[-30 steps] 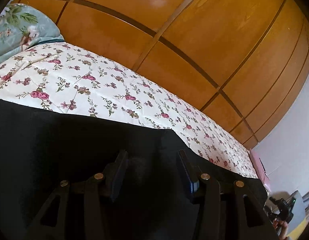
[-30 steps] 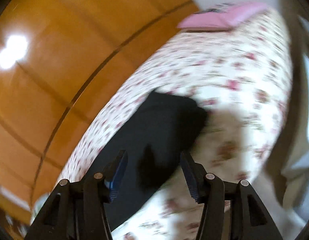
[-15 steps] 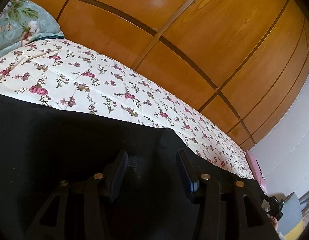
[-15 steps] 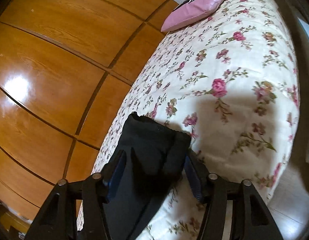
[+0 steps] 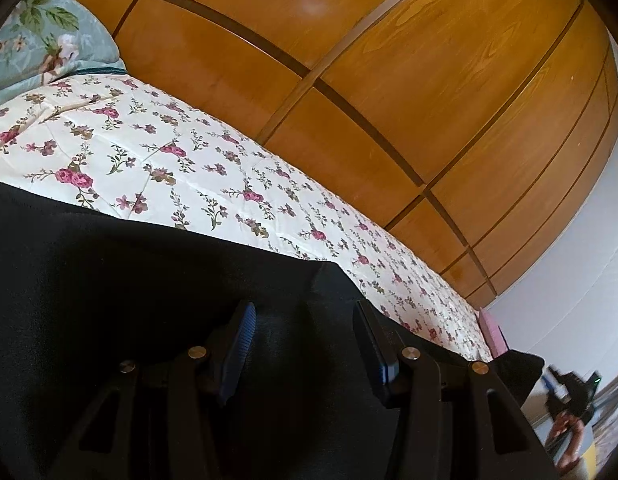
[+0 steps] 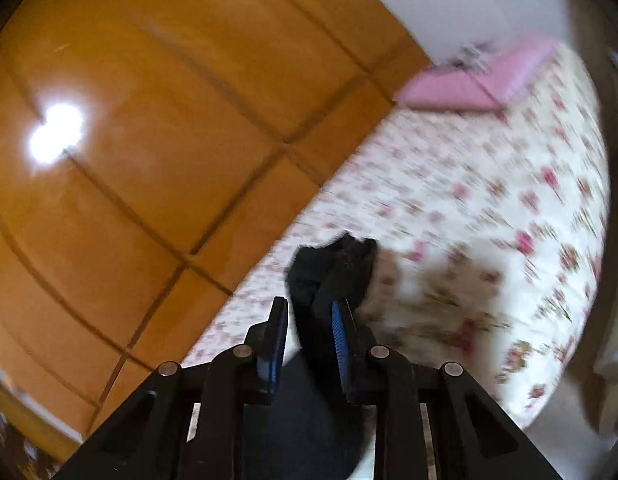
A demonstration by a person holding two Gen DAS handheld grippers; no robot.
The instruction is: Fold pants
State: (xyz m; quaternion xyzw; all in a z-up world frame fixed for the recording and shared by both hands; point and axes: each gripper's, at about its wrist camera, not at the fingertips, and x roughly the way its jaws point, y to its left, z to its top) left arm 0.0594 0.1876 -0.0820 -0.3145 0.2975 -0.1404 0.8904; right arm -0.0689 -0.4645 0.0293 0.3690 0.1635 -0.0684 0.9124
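While its jaws close in, the right gripper [image 6: 309, 320] has a bunched end of the black fabric pants [image 6: 333, 268] between its blue-padded fingers [image 6: 341, 336]; the cloth lies against the right-hand pad, and a sliver of gap shows by the other, so the squeeze looks nearly made but not quite. That end of the pants stands lifted off the cream bedspread with pink roses [image 6: 489, 200], which is smeared with motion blur. Beyond it, a flat pink cushion [image 6: 469, 84] lies at the far end of the bed, against the white wall.

The left gripper [image 5: 305, 332] sits half open, low over the broad dark spread of the pants [image 5: 129, 280], its fingers apart with cloth beneath them; whether the pads press on anything I cannot tell. Past the black edge runs the flowered bedspread [image 5: 189, 160], with a pale green floral pillow [image 5: 41, 36] at its upper left. Glossy orange-brown wooden wardrobe panels [image 5: 389, 80] line the far side of the bed.
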